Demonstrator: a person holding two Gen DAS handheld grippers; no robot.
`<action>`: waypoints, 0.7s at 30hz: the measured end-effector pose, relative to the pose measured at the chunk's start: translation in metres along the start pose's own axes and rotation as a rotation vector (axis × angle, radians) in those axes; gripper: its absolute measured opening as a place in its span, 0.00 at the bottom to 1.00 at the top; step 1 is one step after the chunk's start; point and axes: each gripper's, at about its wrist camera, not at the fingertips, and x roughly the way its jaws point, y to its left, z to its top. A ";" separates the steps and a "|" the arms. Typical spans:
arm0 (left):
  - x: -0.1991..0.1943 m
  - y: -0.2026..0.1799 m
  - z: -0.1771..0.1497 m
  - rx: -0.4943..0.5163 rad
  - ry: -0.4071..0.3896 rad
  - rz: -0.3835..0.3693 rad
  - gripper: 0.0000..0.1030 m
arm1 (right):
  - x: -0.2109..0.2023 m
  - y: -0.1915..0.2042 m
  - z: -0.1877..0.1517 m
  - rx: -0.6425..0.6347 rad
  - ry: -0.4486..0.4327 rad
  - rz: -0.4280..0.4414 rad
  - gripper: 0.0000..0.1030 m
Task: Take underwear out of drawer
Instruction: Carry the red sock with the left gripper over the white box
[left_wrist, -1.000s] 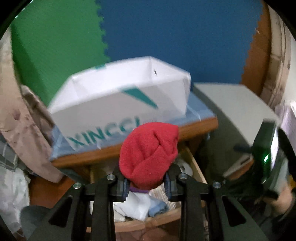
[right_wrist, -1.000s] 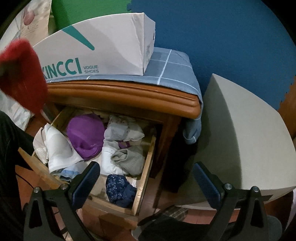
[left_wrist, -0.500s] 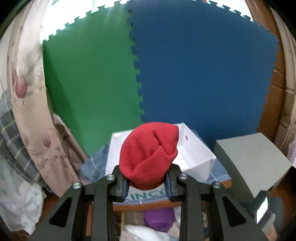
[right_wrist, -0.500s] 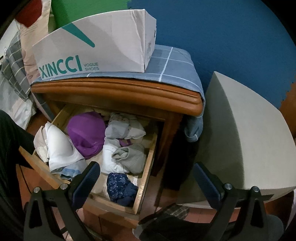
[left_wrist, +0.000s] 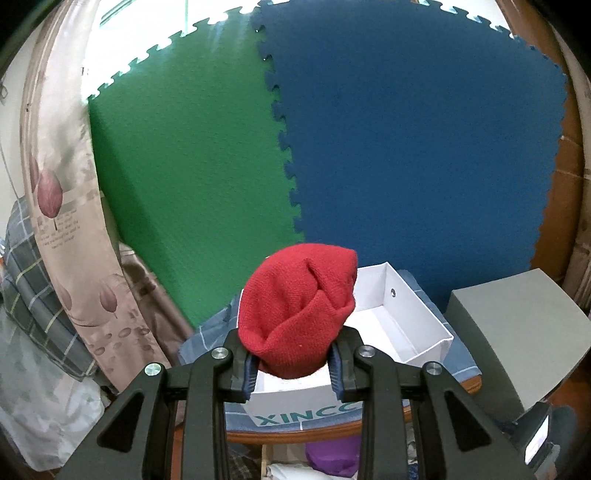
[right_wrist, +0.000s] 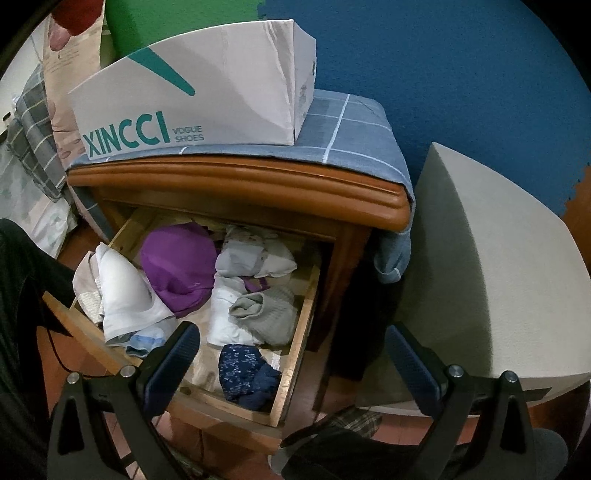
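Note:
My left gripper (left_wrist: 291, 369) is shut on a folded red piece of underwear (left_wrist: 297, 310), held up in front of the open white shoe box (left_wrist: 402, 325) on the nightstand. The red underwear (right_wrist: 74, 14) shows at the top left corner of the right wrist view. The wooden drawer (right_wrist: 295, 354) stands pulled out, holding a purple piece (right_wrist: 177, 266), white ones (right_wrist: 125, 295), a grey one (right_wrist: 266, 314) and a dark blue patterned one (right_wrist: 247, 373). My right gripper (right_wrist: 291, 358) hangs open above the drawer's front right corner, nothing between its fingers.
A blue checked cloth (right_wrist: 351, 125) covers the nightstand top under the shoe box (right_wrist: 207, 99). A grey block (right_wrist: 491, 266) stands right of the nightstand. Green (left_wrist: 184, 177) and blue (left_wrist: 417, 147) foam mats line the wall. A flowered curtain (left_wrist: 59, 206) hangs left.
My left gripper has risen with the red underwear from drawer level to above the shoe box, tilting up toward the wall. The right gripper has stayed put.

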 end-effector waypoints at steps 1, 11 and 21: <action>0.001 0.001 0.002 -0.001 -0.001 0.002 0.27 | 0.000 0.000 0.000 -0.001 -0.001 0.002 1.00; 0.021 0.021 0.033 -0.060 0.053 -0.044 0.27 | -0.002 0.000 -0.001 0.002 -0.007 0.012 1.00; 0.099 0.043 0.082 -0.150 0.226 -0.094 0.27 | 0.003 0.000 0.002 0.012 0.000 0.036 1.00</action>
